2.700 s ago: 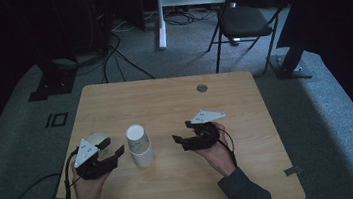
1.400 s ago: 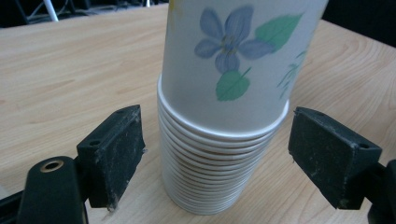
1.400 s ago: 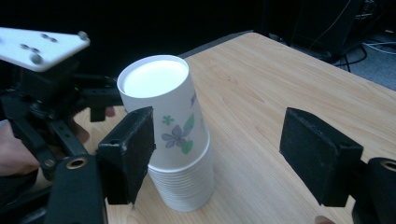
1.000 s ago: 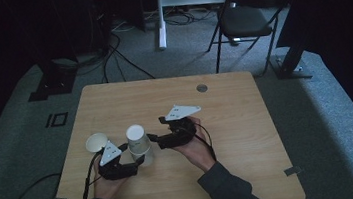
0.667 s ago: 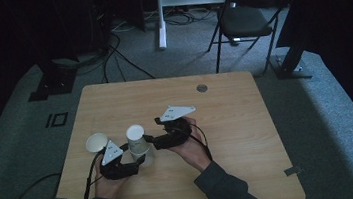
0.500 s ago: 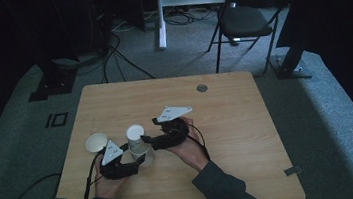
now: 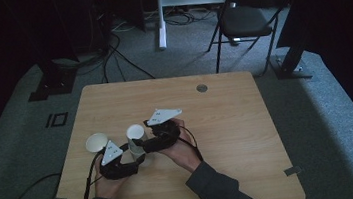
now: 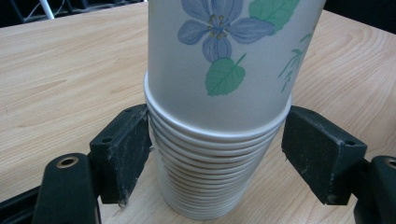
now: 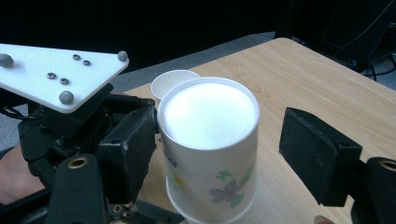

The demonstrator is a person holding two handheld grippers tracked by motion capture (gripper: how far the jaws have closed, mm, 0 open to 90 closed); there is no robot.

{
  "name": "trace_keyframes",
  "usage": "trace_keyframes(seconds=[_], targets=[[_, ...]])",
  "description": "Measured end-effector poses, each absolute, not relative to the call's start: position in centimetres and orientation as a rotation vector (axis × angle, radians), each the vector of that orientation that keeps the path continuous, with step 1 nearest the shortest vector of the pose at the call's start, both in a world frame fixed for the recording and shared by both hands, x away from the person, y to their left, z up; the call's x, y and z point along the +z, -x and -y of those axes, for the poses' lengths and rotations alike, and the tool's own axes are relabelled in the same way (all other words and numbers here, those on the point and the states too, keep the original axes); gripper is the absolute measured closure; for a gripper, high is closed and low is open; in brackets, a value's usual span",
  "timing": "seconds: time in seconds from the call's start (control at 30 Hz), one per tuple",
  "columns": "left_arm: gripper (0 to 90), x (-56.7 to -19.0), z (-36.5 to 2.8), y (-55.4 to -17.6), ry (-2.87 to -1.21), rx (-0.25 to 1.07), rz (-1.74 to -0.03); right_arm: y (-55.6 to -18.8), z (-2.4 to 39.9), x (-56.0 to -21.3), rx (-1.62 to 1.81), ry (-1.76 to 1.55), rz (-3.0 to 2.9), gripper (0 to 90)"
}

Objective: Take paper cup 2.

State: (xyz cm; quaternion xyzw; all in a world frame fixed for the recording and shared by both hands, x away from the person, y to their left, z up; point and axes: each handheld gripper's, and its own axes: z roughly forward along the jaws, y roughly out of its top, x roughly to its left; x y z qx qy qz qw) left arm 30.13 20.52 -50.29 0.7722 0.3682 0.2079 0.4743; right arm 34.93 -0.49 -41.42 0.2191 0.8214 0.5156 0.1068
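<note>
A stack of white paper cups (image 7: pixel 136 140) with a flower print stands on the wooden table (image 7: pixel 227 124). My left gripper (image 7: pixel 137 153) grips the stack (image 8: pixel 215 154) low down. Its jaws have just been closing, and both pads (image 8: pixel 123 149) press on the cup rims. The top cup (image 9: pixel 210 140) stands between the jaws of my right gripper (image 9: pixel 219 154), which is open, with a gap at the right pad (image 9: pixel 317 149). In the high view the right gripper (image 7: pixel 144 142) reaches in from the right.
A single empty cup (image 7: pixel 97 142) stands on the table left of the stack, behind the left gripper (image 9: pixel 60 79). A round grommet (image 7: pixel 202 87) sits near the far edge. A black chair (image 7: pixel 248 18) and cables lie on the floor beyond.
Both grippers have come in from the sides to the stack. A lone cup now shows at the left. Over the last second the right gripper slid a little left around the top cup.
</note>
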Motion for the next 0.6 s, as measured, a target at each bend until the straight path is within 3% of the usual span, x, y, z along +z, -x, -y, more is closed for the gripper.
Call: trace_keyframes(seconds=[0.6], targets=[[24.8, -50.3, -20.5, -30.1, -1.889, 0.509, -0.901, -35.2, -1.2, -42.5, 1.461, -0.619, -2.438, 30.5]])
